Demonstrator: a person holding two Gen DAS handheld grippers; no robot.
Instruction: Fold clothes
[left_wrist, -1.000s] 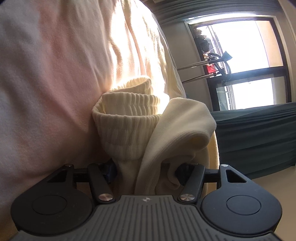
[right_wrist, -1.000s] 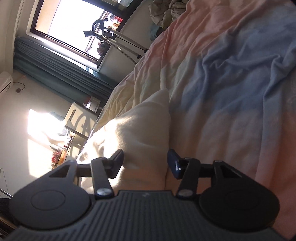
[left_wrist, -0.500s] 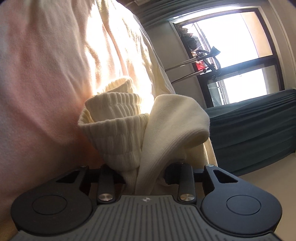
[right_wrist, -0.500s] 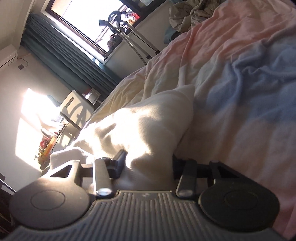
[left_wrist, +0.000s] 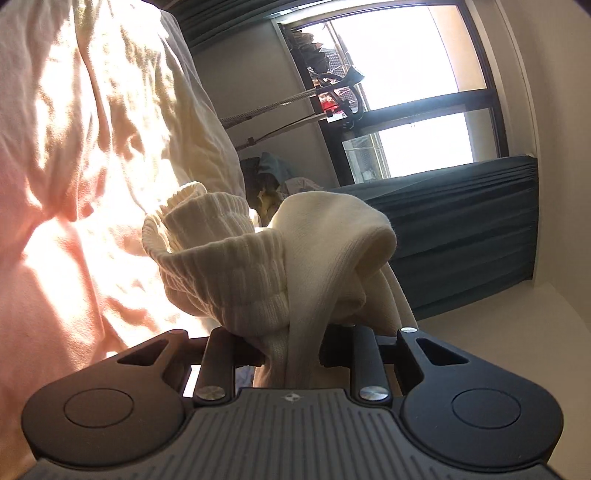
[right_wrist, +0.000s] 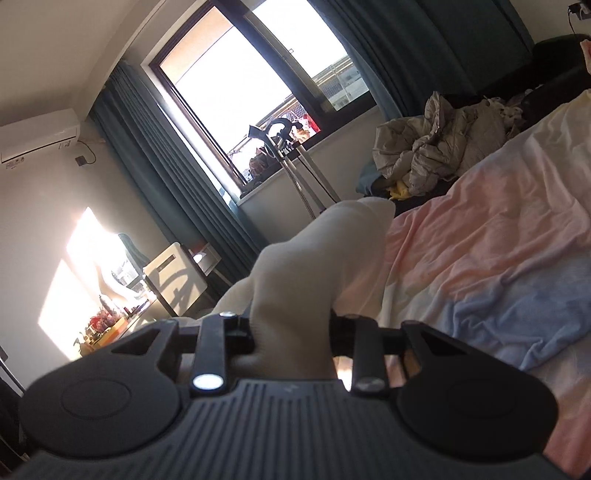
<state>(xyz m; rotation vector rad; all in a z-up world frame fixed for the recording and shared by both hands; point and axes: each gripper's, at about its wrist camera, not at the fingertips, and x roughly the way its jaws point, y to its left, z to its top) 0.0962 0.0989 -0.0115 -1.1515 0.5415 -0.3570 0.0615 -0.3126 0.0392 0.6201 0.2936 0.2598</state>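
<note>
Cloth fills both views. In the left wrist view, pink bedding covers the left of the frame; at lower centre the left gripper, its jaws just closing, pinches a cream sweater. In the right wrist view, the right gripper, likewise closing, clamps the sweater at centre.

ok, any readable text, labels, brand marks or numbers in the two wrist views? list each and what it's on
No readable words or numbers in either view.
Left gripper body: a small embossed emblem at the front edge, a symbol, no letters.
Right gripper body: a similar faint mark, too dim to read.
Air conditioner on the wall: small stickers at its lower edge, too small to read.
Cream garment held in both jaws: no label showing.
</note>
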